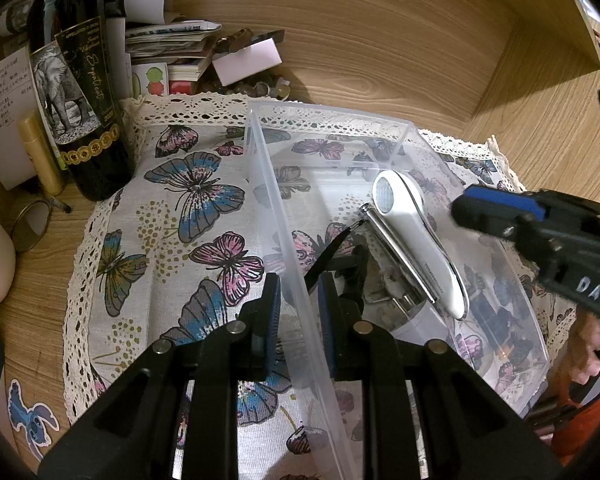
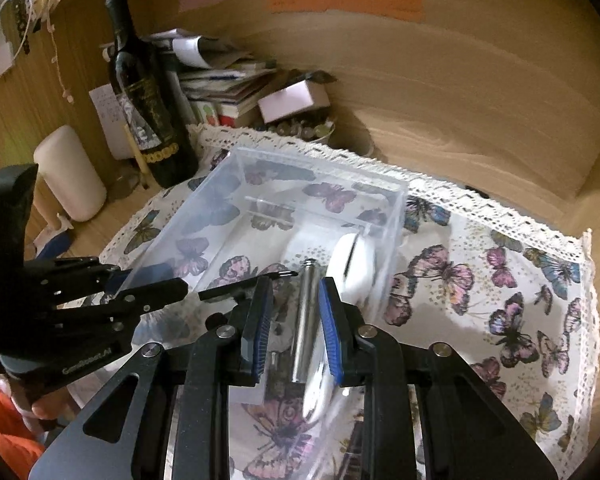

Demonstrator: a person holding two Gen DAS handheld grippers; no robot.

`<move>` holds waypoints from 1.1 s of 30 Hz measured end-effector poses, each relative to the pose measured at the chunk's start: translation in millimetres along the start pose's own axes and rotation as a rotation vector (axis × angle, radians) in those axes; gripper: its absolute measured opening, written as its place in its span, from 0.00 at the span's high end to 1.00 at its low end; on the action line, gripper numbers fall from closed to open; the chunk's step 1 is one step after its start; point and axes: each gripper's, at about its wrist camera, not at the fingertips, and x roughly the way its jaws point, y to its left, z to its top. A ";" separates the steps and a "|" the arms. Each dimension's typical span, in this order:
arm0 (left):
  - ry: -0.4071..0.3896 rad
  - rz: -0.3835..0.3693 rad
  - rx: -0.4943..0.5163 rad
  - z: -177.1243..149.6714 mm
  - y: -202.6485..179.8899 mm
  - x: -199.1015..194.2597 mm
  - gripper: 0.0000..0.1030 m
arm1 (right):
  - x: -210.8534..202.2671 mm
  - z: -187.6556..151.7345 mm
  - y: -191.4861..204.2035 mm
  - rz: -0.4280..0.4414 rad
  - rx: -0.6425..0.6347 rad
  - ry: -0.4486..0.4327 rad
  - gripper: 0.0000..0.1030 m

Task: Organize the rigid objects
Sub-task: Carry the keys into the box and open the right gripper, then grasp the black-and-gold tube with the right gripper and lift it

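While our left claw (image 1: 298,312) pinches the clear bin's (image 1: 260,184) near wall, we find the chrome tube (image 2: 306,320) inside it, lengthwise between our right claw's (image 2: 294,328) parted fingers, so that hand is nearer.

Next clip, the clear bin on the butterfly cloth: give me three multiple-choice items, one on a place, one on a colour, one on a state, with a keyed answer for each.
1. Where is the wine bottle?
A. inside the bin
B. outside the bin, on its far left
C. in the right gripper

2. What colour are the gripper pads?
A. blue
B. red
C. white

3. What is the left gripper doing?
A. straddling the clear bin's wall
B. holding the bottle
C. gripping the white handheld device

Key: 1 B, it stands on the wood by the cloth's corner; 2 A, blue strips line the fingers; 3 A, the wall runs between its fingers.
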 end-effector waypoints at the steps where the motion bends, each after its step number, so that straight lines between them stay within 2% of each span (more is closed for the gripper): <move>1: 0.000 0.000 0.000 0.1 -0.1 0.1 0.82 | -5.0 -0.7 -3.7 -0.009 0.009 -0.009 0.79; 8: 0.000 0.001 0.000 0.0 -0.1 0.0 0.82 | -32.2 -11.6 -32.1 -0.091 0.071 -0.031 0.79; 15: 0.000 0.002 0.000 0.0 0.0 0.0 0.82 | -36.4 -40.4 -52.7 -0.146 0.127 0.026 0.79; 24: 0.001 0.004 0.001 0.6 0.4 0.8 0.82 | -25.9 -77.0 -50.8 -0.139 0.124 0.125 0.77; 33: 0.004 0.002 -0.001 1.2 2.1 1.4 0.82 | -13.4 -95.3 -43.9 -0.091 0.102 0.196 0.77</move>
